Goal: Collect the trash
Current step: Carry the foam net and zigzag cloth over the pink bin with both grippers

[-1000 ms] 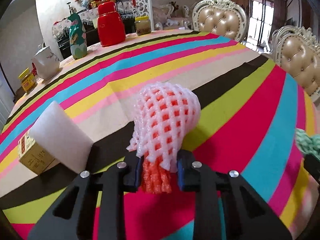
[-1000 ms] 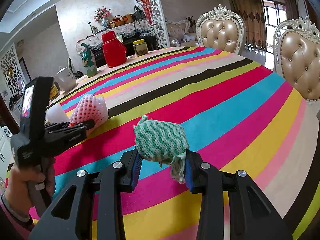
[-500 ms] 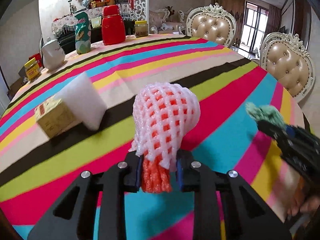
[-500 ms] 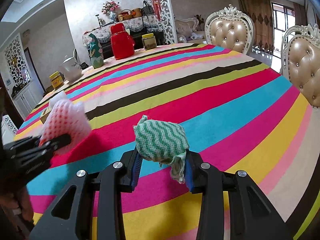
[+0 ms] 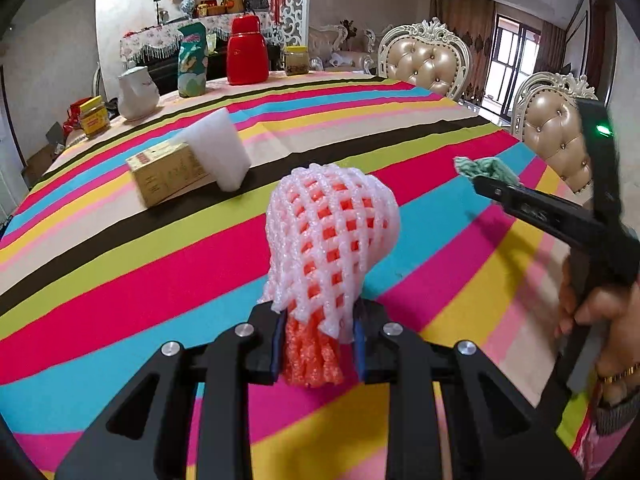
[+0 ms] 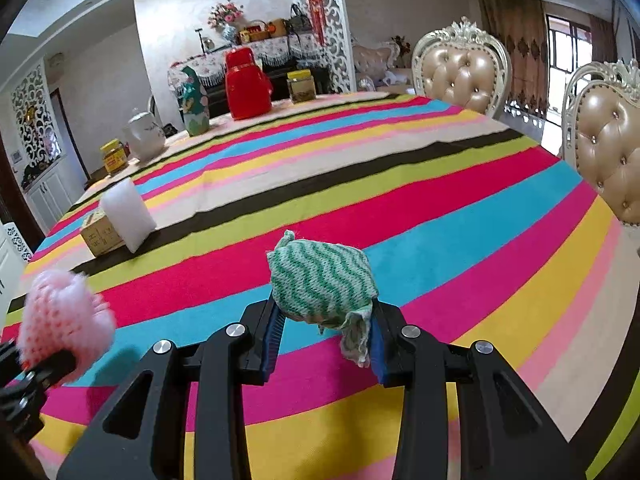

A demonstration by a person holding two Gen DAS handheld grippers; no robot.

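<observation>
My left gripper is shut on a pink and white foam fruit net with an orange net inside, held above the striped tablecloth. My right gripper is shut on a crumpled green and white cloth, also held above the table. The right gripper with the cloth shows at the right of the left wrist view. The foam net shows blurred at the left of the right wrist view. A white foam block leans on a small cardboard box farther back on the table.
A red jug, a green patterned bag, a white teapot and two jars stand along the table's far edge. Padded chairs stand at the right side.
Both grippers have pulled back and risen from the table, each keeping its load. The foam block and box now lie farther from the left gripper.
</observation>
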